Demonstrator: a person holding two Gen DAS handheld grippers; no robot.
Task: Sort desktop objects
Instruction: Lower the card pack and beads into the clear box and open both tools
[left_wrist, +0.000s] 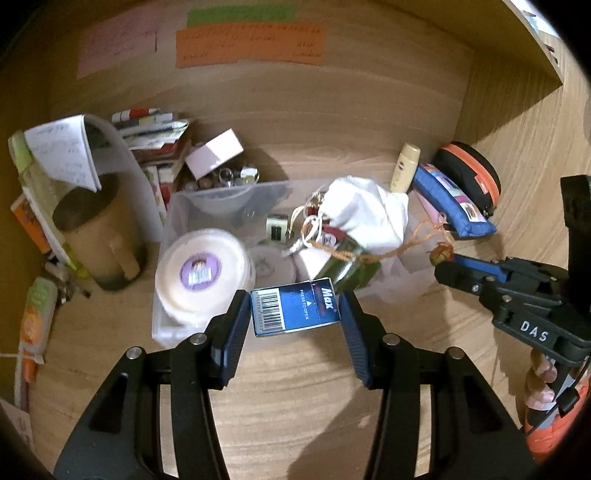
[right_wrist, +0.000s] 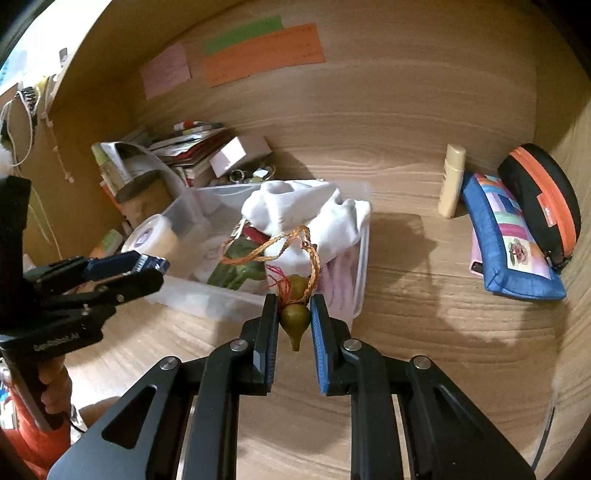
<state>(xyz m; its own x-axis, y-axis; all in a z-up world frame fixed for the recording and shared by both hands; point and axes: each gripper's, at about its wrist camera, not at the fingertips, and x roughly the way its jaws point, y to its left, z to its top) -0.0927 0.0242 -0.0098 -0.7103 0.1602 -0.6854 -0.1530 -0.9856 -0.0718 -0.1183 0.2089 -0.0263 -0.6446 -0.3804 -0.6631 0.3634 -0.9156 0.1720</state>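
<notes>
My left gripper (left_wrist: 295, 310) is shut on a blue "Max" staples box (left_wrist: 294, 309), held just above the near edge of a clear plastic bin (left_wrist: 173, 221). My right gripper (right_wrist: 294, 317) is shut on a small green gourd charm (right_wrist: 294, 320) with an orange braided cord (right_wrist: 266, 247), at the bin's (right_wrist: 207, 295) near right corner. The charm (left_wrist: 441, 254) and the right gripper (left_wrist: 461, 271) show at the right of the left wrist view. The left gripper (right_wrist: 147, 264) shows at the left of the right wrist view. The bin holds a white cloth (left_wrist: 365, 210) (right_wrist: 310, 210), a white tape roll (left_wrist: 201, 273) and a green item (right_wrist: 236, 269).
A blue patchwork pouch (right_wrist: 513, 240), a black and orange case (right_wrist: 543, 199) and a cream tube (right_wrist: 451, 181) stand at the right by the wall. A brown mug (left_wrist: 99, 240), papers (left_wrist: 62, 147) and stacked books (left_wrist: 155, 129) crowd the left. Paper notes (left_wrist: 251, 44) hang on the back wall.
</notes>
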